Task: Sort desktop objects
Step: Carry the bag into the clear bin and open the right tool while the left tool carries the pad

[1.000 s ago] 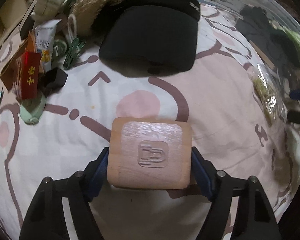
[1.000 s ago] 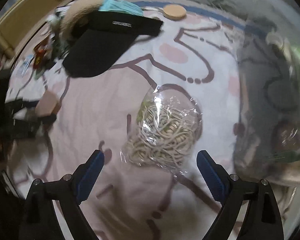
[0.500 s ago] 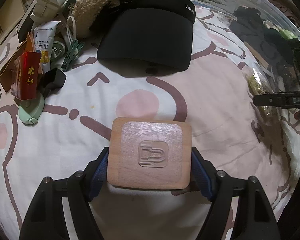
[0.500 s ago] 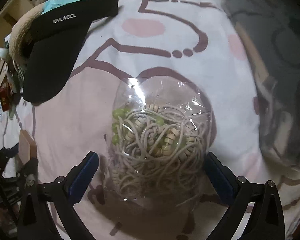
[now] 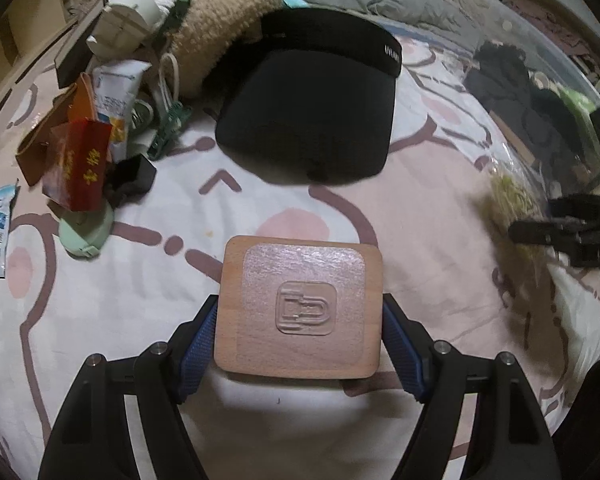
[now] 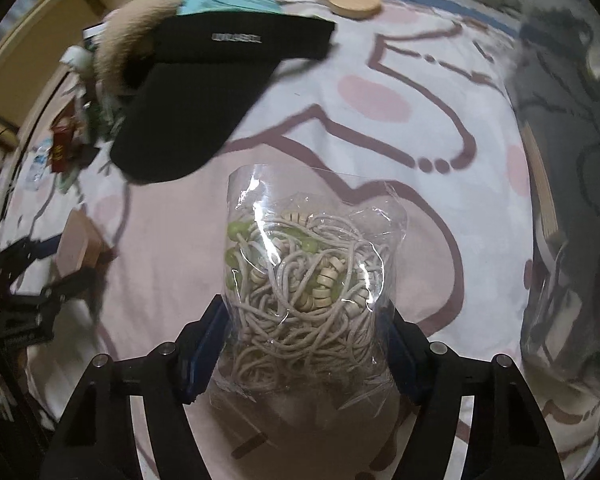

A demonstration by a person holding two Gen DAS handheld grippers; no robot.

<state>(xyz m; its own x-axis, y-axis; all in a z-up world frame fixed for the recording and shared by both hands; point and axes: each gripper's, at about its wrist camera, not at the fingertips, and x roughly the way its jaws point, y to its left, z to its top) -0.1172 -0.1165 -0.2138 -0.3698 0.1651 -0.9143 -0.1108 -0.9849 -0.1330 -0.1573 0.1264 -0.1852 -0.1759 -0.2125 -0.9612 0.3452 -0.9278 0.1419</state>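
The left gripper (image 5: 300, 344) pinches a wooden block (image 5: 300, 308); the right gripper (image 6: 304, 348) is closing around a clear bag of cord and beads (image 6: 306, 280), whose lower end is hidden between the jaws. At far right a clear bin (image 6: 572, 200) is blurred.

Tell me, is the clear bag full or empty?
Full. The clear bag is stuffed with tangled pale cord and beads, seen through the plastic.

Left tool (image 5: 300, 336) clamped, pointing steeply down; right tool (image 6: 304, 344) closing.
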